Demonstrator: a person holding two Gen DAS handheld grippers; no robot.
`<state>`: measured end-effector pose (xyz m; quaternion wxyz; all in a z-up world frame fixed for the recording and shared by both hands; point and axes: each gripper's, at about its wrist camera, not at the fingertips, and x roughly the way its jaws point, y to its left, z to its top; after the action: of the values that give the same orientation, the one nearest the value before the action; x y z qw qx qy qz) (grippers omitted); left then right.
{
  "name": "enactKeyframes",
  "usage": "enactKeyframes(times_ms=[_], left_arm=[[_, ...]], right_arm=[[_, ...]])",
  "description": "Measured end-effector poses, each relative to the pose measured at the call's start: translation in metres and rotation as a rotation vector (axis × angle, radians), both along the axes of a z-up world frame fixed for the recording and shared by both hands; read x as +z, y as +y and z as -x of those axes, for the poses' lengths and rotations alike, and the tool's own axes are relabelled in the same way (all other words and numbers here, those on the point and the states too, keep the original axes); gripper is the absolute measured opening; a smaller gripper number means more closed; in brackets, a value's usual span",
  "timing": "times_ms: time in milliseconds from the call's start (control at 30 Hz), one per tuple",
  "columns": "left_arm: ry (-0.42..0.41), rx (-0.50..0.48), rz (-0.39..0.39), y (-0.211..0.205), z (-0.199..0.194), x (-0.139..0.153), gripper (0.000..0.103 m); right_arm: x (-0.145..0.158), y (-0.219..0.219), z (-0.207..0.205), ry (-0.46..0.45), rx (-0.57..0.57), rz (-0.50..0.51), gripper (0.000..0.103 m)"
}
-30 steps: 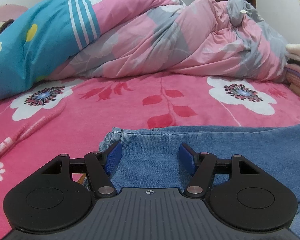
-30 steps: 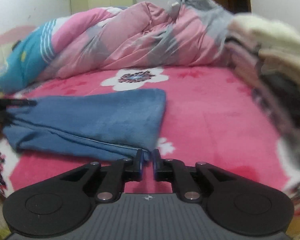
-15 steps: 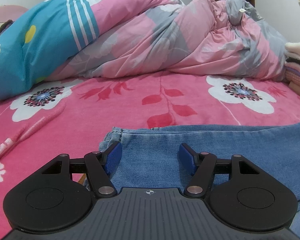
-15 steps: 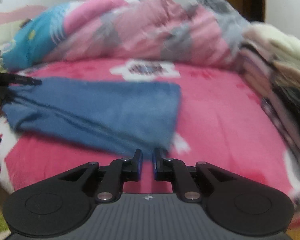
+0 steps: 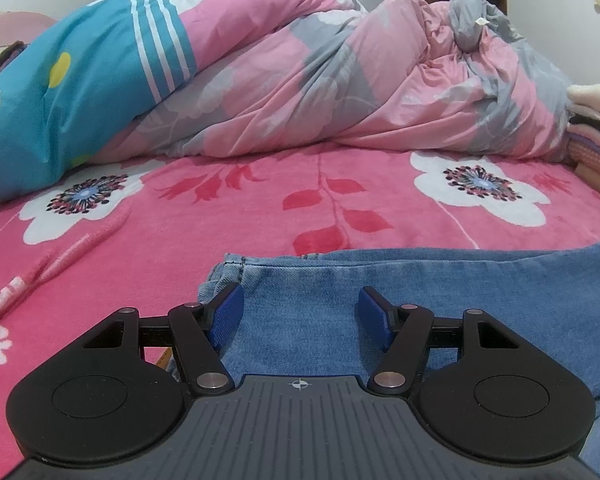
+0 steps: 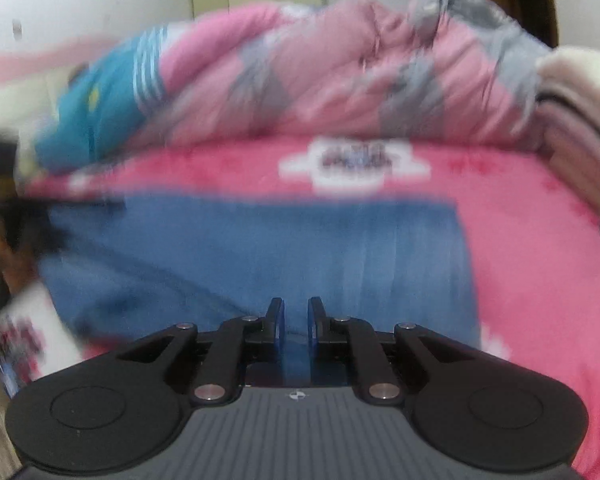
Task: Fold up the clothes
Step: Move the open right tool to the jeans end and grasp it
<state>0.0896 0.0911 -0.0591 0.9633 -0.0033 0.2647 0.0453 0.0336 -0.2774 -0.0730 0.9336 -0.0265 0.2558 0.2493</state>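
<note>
Blue jeans (image 5: 440,300) lie folded lengthwise on the pink flowered bedsheet (image 5: 228,216). My left gripper (image 5: 300,294) stands open just over their waistband end, its blue pads (image 5: 226,312) wide apart and the denim below and between them. In the blurred right wrist view the jeans (image 6: 260,248) stretch from the left edge to a straight end at the right. My right gripper (image 6: 296,304) hovers low over their near edge. Its jaws are almost together with only a thin slit, and nothing is pinched in them.
A bunched pink and grey quilt (image 5: 320,80) with a teal striped part (image 5: 68,92) fills the back of the bed. A stack of folded clothes (image 6: 576,120) stands at the right edge. A dark blurred shape (image 6: 16,208) sits at the jeans' left end.
The right gripper has swung leftward and lower, from beside the jeans' near right corner to over the denim. The left gripper and the waistband end have not moved.
</note>
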Motion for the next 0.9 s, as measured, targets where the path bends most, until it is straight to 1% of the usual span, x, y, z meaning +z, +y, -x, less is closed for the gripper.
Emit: enactKeyframes(times_ms=[100,167,200,267,300,367,400,467,533,600,667,733,767,800,900], left_arm=[[0.023,-0.012,-0.037,-0.002,0.002,0.006,0.065],[0.025,0.01,-0.05,-0.002,0.008,0.013,0.067],[0.02,0.021,-0.051,-0.001,0.014,0.018,0.067],[-0.009,-0.001,-0.03,0.001,0.032,0.029,0.067],[-0.027,-0.026,-0.024,0.001,0.042,0.034,0.067],[-0.031,-0.069,-0.046,-0.004,0.053,0.037,0.067],[-0.02,-0.084,-0.066,-0.008,0.057,0.036,0.067],[0.024,-0.089,-0.105,-0.01,0.059,0.026,0.067],[0.062,-0.058,-0.123,-0.004,0.061,0.016,0.068],[0.062,-0.042,-0.05,0.011,0.067,0.019,0.068],[0.063,-0.024,0.006,0.025,0.075,0.024,0.069],[0.063,0.004,0.019,0.036,0.082,0.03,0.069],[0.062,0.018,0.02,0.041,0.085,0.034,0.069],[0.054,0.032,-0.002,0.045,0.087,0.042,0.069],[0.027,0.075,-0.076,0.059,0.093,0.068,0.068]], right_arm=[[0.001,-0.006,0.008,0.022,0.001,-0.004,0.012],[0.006,-0.008,0.007,0.048,-0.002,-0.004,0.012],[0.013,-0.008,0.007,0.063,-0.014,-0.012,0.013],[0.03,-0.009,0.01,0.05,0.008,-0.073,0.013],[0.035,-0.004,0.009,0.033,0.024,-0.08,0.013],[0.046,0.008,0.007,-0.003,0.057,-0.086,0.013],[0.046,0.016,0.003,-0.014,0.07,-0.078,0.013],[0.036,0.032,-0.009,0.011,0.082,-0.068,0.013],[0.022,0.042,-0.015,0.04,0.086,-0.056,0.013],[0.006,0.046,-0.014,0.072,0.084,-0.041,0.013],[0.009,0.039,-0.005,0.085,0.097,-0.027,0.013],[0.015,0.032,0.001,0.106,0.107,-0.02,0.013],[0.019,0.031,0.0,0.113,0.106,-0.025,0.013],[0.023,0.03,-0.001,0.119,0.105,-0.03,0.013],[0.037,0.042,-0.011,0.07,0.116,-0.063,0.013]])
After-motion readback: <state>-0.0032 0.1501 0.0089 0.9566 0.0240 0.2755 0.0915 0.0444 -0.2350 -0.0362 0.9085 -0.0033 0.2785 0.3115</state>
